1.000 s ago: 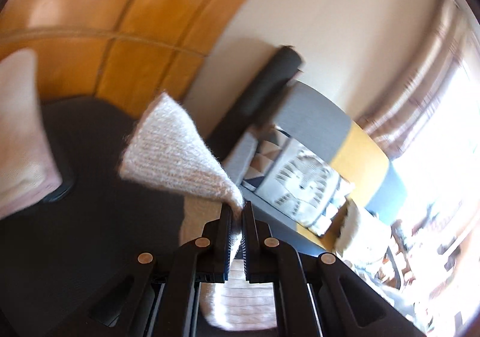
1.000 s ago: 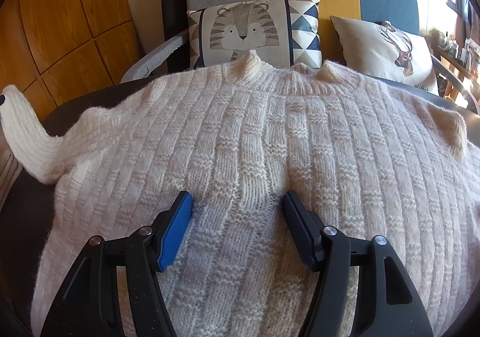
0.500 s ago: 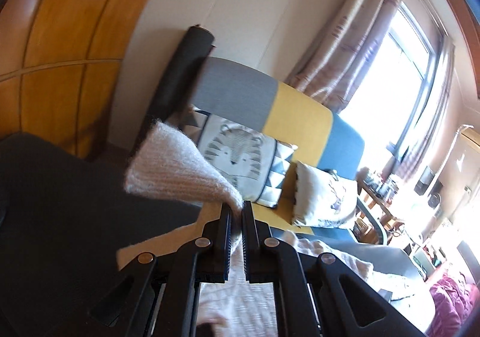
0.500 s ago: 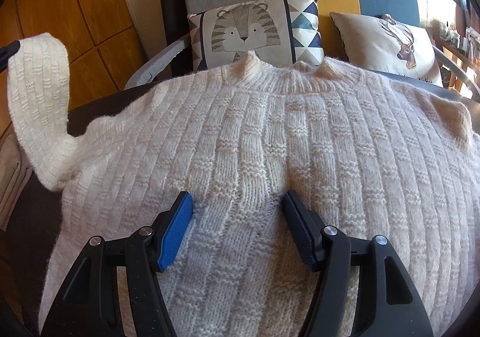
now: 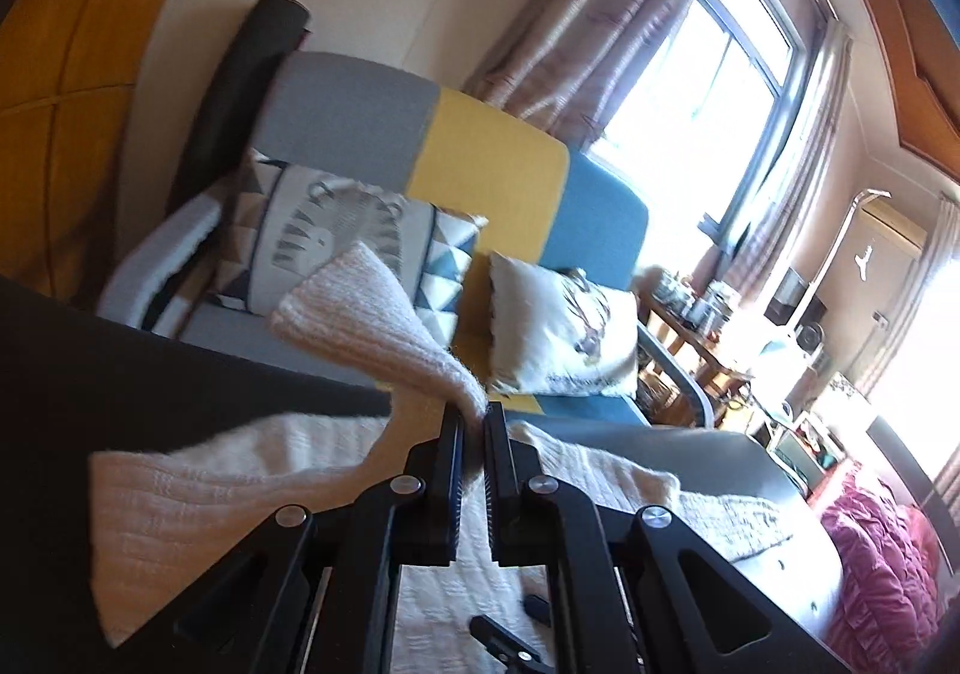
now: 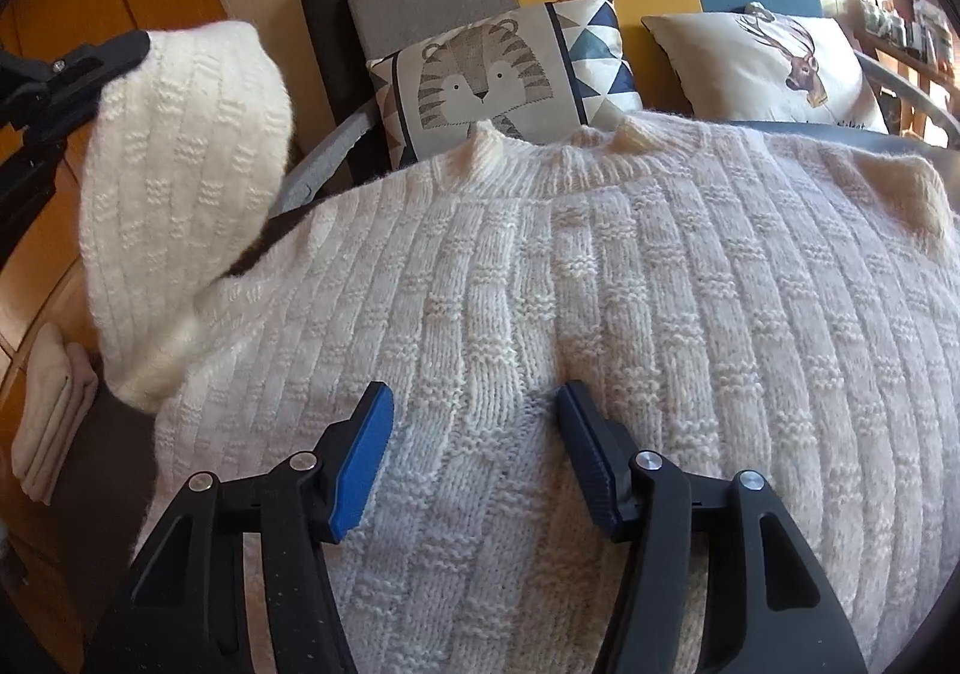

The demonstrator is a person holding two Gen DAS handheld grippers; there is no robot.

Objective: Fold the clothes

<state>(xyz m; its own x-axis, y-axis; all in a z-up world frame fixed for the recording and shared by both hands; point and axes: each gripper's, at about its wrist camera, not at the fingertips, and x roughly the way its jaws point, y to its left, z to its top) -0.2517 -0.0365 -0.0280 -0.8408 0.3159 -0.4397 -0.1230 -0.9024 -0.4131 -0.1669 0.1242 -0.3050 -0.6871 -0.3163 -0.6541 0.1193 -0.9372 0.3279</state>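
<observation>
Since a second ago, the sleeve [image 6: 180,206] is riding higher and farther over the sweater [image 6: 600,326], clamped in the left gripper [image 5: 474,428]. That cream sweater is lying flat on the dark table [image 5: 150,374], spreading ahead of the right gripper [image 6: 474,434], whose jaws are closing over the knit, pressing into it without pinching any.

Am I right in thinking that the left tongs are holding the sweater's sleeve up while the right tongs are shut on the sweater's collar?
Not quite: the right tongs stand apart over the middle of the sweater, closing, not shut on the collar, as the right wrist view shows. The left tongs do hold the sleeve up.
</observation>
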